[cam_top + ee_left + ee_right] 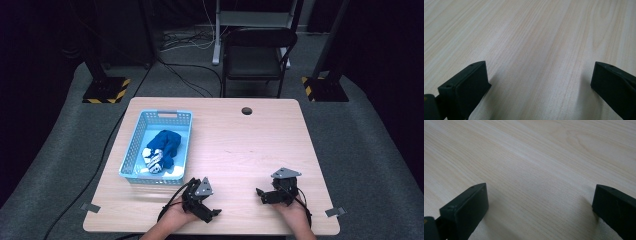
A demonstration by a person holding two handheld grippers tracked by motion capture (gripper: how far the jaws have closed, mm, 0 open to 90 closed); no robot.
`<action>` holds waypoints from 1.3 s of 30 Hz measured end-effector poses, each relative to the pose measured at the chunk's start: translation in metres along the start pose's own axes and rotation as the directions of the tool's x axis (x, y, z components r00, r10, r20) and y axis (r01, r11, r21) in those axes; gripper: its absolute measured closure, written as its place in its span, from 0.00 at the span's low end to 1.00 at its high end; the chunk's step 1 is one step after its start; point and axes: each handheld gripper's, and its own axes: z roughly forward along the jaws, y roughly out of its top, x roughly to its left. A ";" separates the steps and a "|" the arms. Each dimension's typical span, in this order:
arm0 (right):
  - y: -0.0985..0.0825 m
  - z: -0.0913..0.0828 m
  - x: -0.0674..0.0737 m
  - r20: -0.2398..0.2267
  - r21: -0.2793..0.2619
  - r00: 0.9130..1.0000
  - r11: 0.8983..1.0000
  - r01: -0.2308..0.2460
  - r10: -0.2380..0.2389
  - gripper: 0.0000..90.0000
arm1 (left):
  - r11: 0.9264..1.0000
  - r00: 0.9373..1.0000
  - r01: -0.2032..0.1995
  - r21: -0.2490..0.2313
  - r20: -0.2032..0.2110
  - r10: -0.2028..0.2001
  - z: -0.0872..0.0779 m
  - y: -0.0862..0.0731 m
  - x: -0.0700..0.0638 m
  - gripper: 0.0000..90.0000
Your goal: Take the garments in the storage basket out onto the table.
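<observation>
near the table's front edge, both grippers resting, left gripper and right gripper spread wide, gripping nothing. blue cloth bundled inside the basket, just beyond the left gripper. likely the start: next, reaching into the basket, closing on cloth.

Matt wood-grain table; perforated plastic basket; soft cloth.

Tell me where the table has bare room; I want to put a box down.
Bare wood runs from the blue basket right to the table edge, up to the round hole. It is crowded near the front: left gripper, right gripper.
</observation>
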 end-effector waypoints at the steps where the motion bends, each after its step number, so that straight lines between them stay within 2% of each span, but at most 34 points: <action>1: 0.000 0.000 0.000 0.000 0.000 1.000 1.000 0.000 0.000 0.00 | 1.000 1.000 0.001 0.000 0.000 -0.001 0.000 0.000 0.000 0.01; 13: 0.000 0.000 0.000 0.000 0.000 1.000 1.000 0.000 0.000 0.00 | 1.000 1.000 0.002 -0.005 0.002 -0.002 0.000 0.000 0.001 0.02; 21: 0.000 0.000 0.000 -0.001 0.000 1.000 1.000 0.000 0.000 0.00 | 0.999 0.999 0.032 -0.004 0.011 -0.032 -0.004 0.000 0.004 0.05; 31: 0.000 0.000 0.000 -0.001 0.000 1.000 1.000 -0.001 0.001 0.00 | 0.999 0.999 0.031 -0.030 0.018 -0.030 -0.012 0.006 0.001 0.05; 39: 0.000 0.000 0.000 -0.001 0.000 1.000 1.000 0.000 0.000 0.00 | 0.997 1.000 0.019 -0.076 0.013 -0.018 -0.028 0.014 -0.003 0.05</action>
